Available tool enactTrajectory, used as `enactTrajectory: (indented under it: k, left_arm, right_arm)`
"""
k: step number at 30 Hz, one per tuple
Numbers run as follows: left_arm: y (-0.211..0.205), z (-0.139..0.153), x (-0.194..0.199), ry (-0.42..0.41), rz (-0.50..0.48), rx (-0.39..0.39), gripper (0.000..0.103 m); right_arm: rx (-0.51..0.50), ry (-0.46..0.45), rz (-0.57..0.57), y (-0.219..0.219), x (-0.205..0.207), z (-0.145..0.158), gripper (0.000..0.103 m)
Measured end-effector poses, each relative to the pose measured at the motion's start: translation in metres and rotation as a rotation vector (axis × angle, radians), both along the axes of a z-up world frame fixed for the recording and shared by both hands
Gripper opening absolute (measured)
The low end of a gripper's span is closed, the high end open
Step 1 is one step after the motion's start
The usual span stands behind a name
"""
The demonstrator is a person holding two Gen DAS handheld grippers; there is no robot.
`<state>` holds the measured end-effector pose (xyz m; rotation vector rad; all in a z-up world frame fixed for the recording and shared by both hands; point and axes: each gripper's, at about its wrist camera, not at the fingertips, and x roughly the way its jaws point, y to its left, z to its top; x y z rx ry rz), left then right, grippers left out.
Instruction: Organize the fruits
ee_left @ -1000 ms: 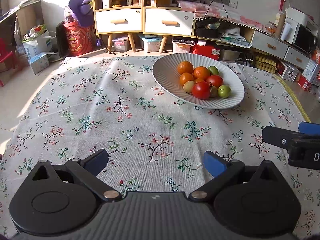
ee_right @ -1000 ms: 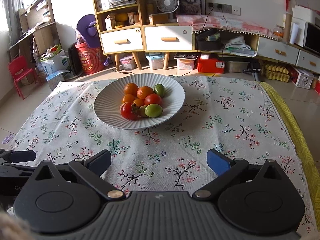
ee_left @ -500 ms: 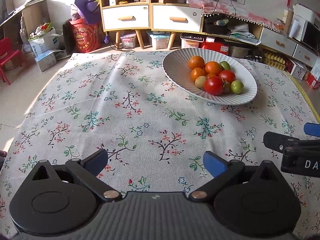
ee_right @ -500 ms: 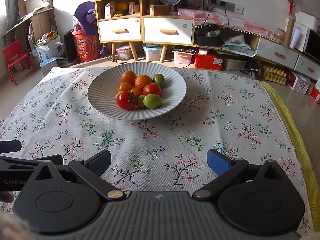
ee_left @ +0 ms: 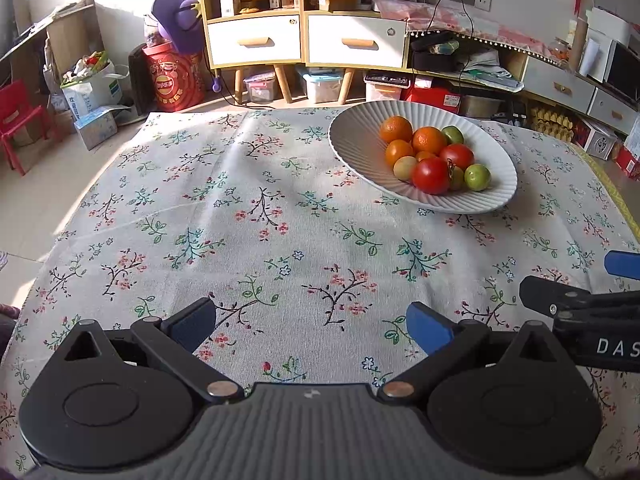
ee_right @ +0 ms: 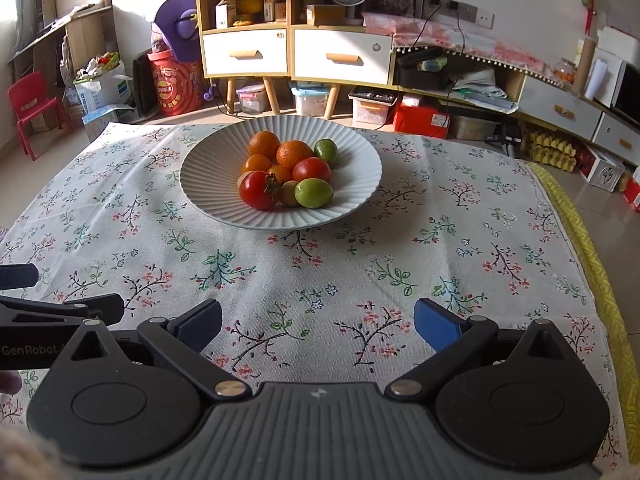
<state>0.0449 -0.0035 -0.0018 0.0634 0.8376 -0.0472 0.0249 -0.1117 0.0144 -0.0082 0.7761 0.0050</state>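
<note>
A white ribbed bowl (ee_left: 360, 152) (ee_right: 216, 184) stands on the floral tablecloth and holds several oranges (ee_left: 396, 129) (ee_right: 264, 143), red tomatoes (ee_left: 431, 175) (ee_right: 256, 189) and green fruits (ee_left: 477, 176) (ee_right: 313, 193). My left gripper (ee_left: 312, 322) hovers open over the cloth, well short of the bowl, which lies ahead to its right. My right gripper (ee_right: 318, 322) is open too, with the bowl ahead and slightly left. Nothing sits between either pair of blue pads. Each gripper shows at the edge of the other's view.
The floral tablecloth (ee_left: 240, 216) covers the table; its yellow edge (ee_right: 580, 240) runs along the right. Beyond the far edge stand a cabinet with white drawers (ee_right: 296, 52), a red drum (ee_right: 172, 84), boxes and a red chair (ee_right: 28, 108) on the floor.
Both grippers have drawn nearer to the bowl and tilted slightly, so it looms larger and lower in both views. Both stay open and empty.
</note>
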Motion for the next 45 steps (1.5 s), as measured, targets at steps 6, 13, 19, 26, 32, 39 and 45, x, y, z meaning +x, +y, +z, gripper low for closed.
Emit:
enactTrajectory:
  k: [6,13,19,26,32,39,45]
  left_arm:
    - [-0.0007,0.0007,-0.0007,-0.007,-0.007,0.005,0.097]
    - [-0.0009,0.0008,-0.0006,-0.008,-0.007,0.006,0.097]
    - [-0.0011,0.0011,-0.0007,-0.004,-0.009,0.009,0.097]
    - [-0.0013,0.0009,-0.0007,-0.005,-0.008,0.01,0.097]
    - [-0.0011,0.0011,-0.0007,-0.005,-0.009,0.013,0.097]
    - [-0.0008,0.0011,-0.0011,-0.006,-0.009,0.014,0.097]
    - [-0.0008,0.0012,-0.0011,-0.006,-0.009,0.014,0.097]
  right_arm:
    - [-0.004,-0.001,0.006,0.0003,0.0008,0.0005,0.102]
    - [-0.002,0.001,0.007,0.0005,0.0012,0.0001,0.102]
    - [-0.004,0.002,0.009,0.0005,0.0021,0.0002,0.102]
    - [-0.003,0.003,0.008,0.0008,0.0019,0.0001,0.102]
    - [-0.003,0.002,0.008,0.0009,0.0018,0.0,0.102]
    - [-0.003,0.003,0.008,0.0011,0.0018,0.0001,0.102]
    - [-0.003,0.002,0.008,0.0013,0.0018,0.0001,0.102]
